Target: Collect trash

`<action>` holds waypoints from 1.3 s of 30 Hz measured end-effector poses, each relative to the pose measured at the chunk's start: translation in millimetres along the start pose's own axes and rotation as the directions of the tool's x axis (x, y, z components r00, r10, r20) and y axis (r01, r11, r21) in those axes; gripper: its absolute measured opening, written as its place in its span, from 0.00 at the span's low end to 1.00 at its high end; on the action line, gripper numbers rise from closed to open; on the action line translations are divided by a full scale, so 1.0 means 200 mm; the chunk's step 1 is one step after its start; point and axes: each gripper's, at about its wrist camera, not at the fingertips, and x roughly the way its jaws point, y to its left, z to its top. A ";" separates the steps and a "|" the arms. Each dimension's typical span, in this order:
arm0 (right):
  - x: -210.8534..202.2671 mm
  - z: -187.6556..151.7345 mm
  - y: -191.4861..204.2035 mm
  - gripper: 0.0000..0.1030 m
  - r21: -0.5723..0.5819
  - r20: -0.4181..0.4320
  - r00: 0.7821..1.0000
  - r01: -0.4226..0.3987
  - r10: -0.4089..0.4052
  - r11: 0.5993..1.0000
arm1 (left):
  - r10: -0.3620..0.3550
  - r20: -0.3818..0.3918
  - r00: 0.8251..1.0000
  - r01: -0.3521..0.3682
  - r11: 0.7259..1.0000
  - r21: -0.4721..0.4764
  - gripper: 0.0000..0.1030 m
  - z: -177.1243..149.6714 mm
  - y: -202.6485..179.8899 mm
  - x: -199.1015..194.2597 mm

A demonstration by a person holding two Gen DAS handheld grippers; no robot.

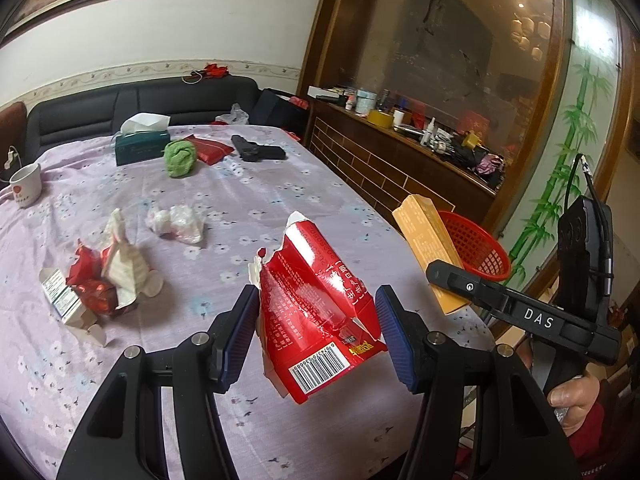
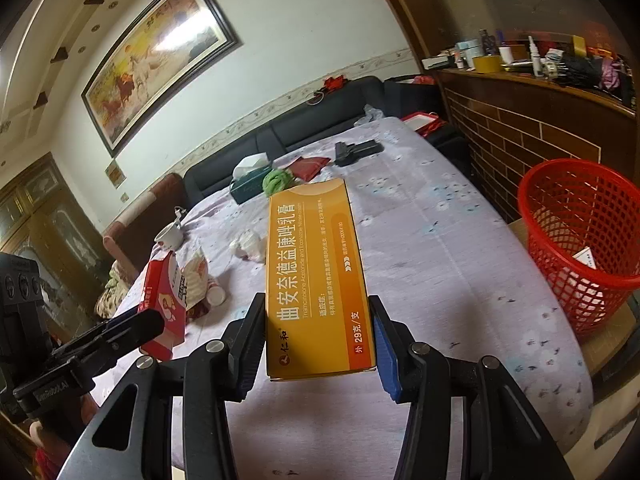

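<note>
Red carton (image 1: 320, 304), orange box (image 2: 316, 280), red mesh basket (image 2: 580, 248)

Lilac floral tablecloth (image 1: 248, 184), covering the table. Teal tissue box (image 1: 141, 145) at the far end, white tissue standing out of its top. Green crumpled cloth (image 1: 181, 158) just beside the box, with a flat red packet (image 1: 211, 149) behind it. Black pistol-shaped object (image 1: 256, 148), possibly a toy, lying flat near the far right edge. White mug (image 1: 26, 186) at the far left edge. Dark sofa (image 1: 132, 104) along the wall. Framed painting (image 2: 156, 56) above it. Wooden brick-patterned counter (image 2: 520, 128), its top crowded with bottles and tape rolls.
</note>
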 end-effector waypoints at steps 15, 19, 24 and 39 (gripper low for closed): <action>-0.08 0.02 -0.13 0.51 0.044 0.035 0.999 -0.003 0.002 0.999 | -0.031 -0.038 0.999 0.033 0.998 0.053 0.57 0.06 -0.15 0.14; -0.12 0.04 -0.20 0.51 0.068 0.055 0.998 0.011 -0.015 0.998 | -0.076 -0.059 0.995 0.081 0.994 0.074 0.57 0.10 -0.24 0.22; -0.20 0.07 -0.32 0.51 0.104 0.091 0.994 0.051 -0.061 0.993 | -0.138 -0.089 0.987 0.147 0.983 0.107 0.57 0.16 -0.39 0.34; -0.52 0.26 -0.88 0.51 0.311 0.212 0.944 0.181 -0.254 0.933 | -0.324 -0.225 0.919 0.358 0.924 0.131 0.58 0.36 -0.97 0.90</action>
